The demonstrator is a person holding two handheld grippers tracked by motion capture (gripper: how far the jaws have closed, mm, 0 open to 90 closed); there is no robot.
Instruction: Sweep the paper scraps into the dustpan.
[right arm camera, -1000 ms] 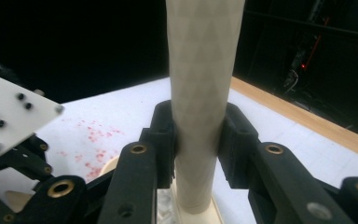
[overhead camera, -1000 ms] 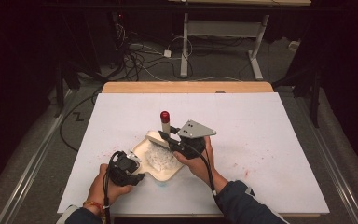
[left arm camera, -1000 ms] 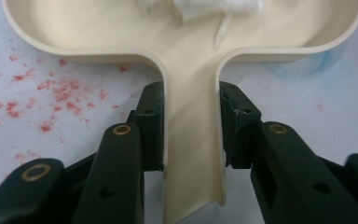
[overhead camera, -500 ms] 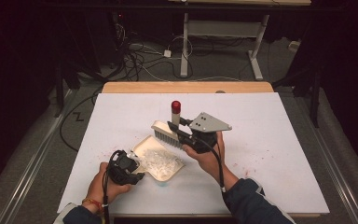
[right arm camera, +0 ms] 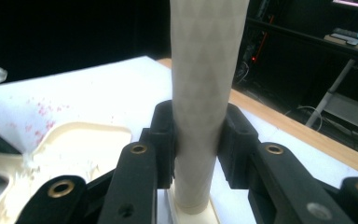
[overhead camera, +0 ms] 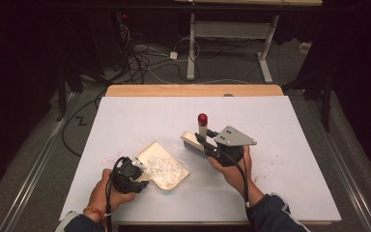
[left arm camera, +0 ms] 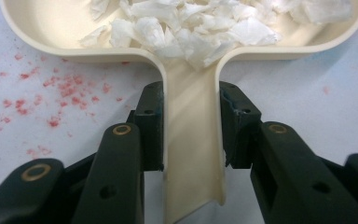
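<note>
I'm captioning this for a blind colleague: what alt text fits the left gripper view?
The left hand-held gripper clamps the cream handle of a dustpan full of torn white paper scraps. The pan rests on a white table with red specks.

The left gripper (overhead camera: 134, 178) is held low near the table's near edge by the left hand (overhead camera: 107, 192), its 2 jaws clamped on a handle. The right gripper (overhead camera: 204, 141) is raised by the right hand (overhead camera: 232, 166), jaws clamped on an upright handle. Both forearms are extended from below.
</note>
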